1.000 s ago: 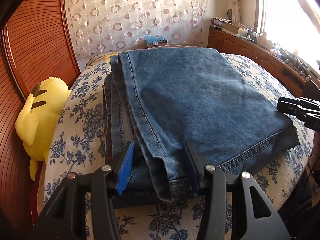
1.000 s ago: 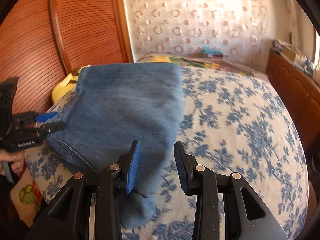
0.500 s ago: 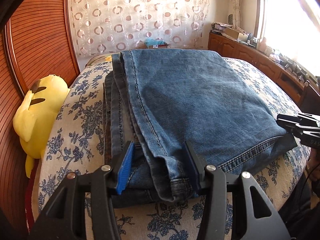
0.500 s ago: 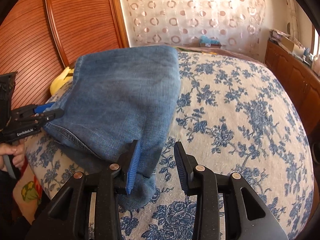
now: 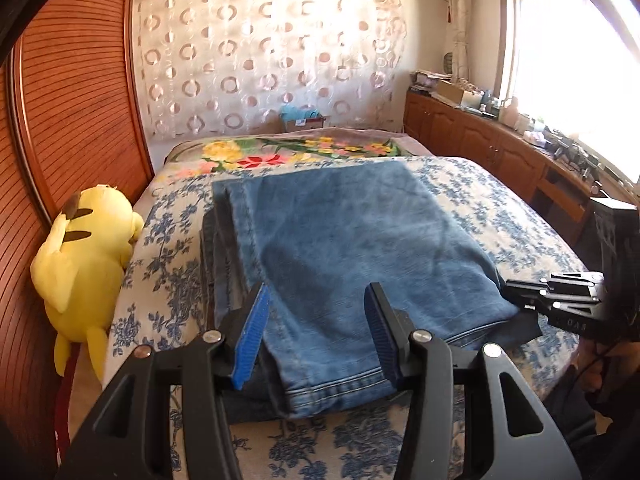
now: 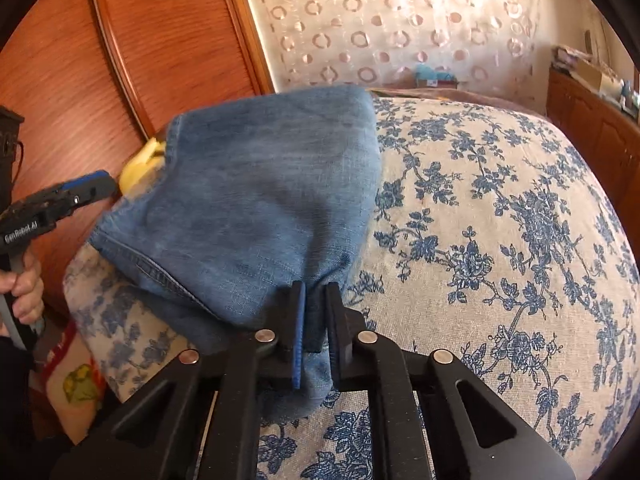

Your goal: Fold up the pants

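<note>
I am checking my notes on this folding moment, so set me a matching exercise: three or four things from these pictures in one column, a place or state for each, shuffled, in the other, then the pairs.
Things:
1. folded blue denim jeans
2. yellow plush toy
3. right gripper
4. left gripper

Places or states:
A. lies between the bed's edge and the ribbed wooden panel
B. jaws pinched on a corner of denim
C. jaws apart, one on either side of a hem
D. spread on the blue-flowered bedspread

Pairs: 1-D, 2-A, 3-B, 4-C
</note>
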Tool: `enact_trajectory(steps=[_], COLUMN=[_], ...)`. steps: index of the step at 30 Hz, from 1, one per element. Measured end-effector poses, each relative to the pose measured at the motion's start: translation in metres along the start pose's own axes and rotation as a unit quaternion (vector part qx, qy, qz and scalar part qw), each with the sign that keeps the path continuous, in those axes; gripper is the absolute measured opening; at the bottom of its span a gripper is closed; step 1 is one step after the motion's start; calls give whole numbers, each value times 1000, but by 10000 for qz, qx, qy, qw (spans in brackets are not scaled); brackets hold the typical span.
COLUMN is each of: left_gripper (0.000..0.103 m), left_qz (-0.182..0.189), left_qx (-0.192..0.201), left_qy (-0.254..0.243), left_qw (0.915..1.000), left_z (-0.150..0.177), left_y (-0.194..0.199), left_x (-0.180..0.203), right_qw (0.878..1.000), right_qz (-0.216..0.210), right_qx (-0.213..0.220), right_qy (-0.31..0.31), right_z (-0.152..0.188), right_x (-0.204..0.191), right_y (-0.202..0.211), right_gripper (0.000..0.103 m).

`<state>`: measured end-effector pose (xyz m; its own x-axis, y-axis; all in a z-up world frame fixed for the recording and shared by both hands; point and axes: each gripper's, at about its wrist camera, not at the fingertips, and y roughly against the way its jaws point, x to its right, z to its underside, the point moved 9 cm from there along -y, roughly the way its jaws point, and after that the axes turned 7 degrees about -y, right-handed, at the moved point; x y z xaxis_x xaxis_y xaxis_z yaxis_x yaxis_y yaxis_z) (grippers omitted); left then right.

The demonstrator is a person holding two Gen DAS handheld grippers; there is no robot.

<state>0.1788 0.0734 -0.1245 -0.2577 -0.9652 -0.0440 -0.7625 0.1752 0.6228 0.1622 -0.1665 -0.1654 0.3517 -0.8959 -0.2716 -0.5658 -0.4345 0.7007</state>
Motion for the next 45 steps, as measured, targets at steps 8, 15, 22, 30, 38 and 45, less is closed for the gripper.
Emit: enact_trajectory(steps=[8,15,22,30,38,45], left_gripper=[49,49,49,49,49,49], left_qz=[-13,-223,-493,-702,-598,-335], left_qx=[-58,-2,113,177,175,266], left_qy=[194,479,821,1060,1070,607], left_qw=[9998,9986,9953,9917,9923,9972], left_z=[10,28,44,52,44,-5], left_y=[2,20,40,49,39,15], left_x=[-6,-45,-90,-121,-115,-87], right_qw=[9980,9954,9899,9818,9788,9814], right_qz=[-456,-673,-1050,-1444,-1495,-1465], right_qx=[447,574,509,74,-86,-46], right_qy=[8,361,809,1230,1395,1239], right_z=[-38,-64,-72,-38,-16,-22], right_x=[-31,-83,-154,-210,-217,-201], right_y=[30,26,7,-23,-33,-28], right_gripper=[5,4,4,4,3,4])
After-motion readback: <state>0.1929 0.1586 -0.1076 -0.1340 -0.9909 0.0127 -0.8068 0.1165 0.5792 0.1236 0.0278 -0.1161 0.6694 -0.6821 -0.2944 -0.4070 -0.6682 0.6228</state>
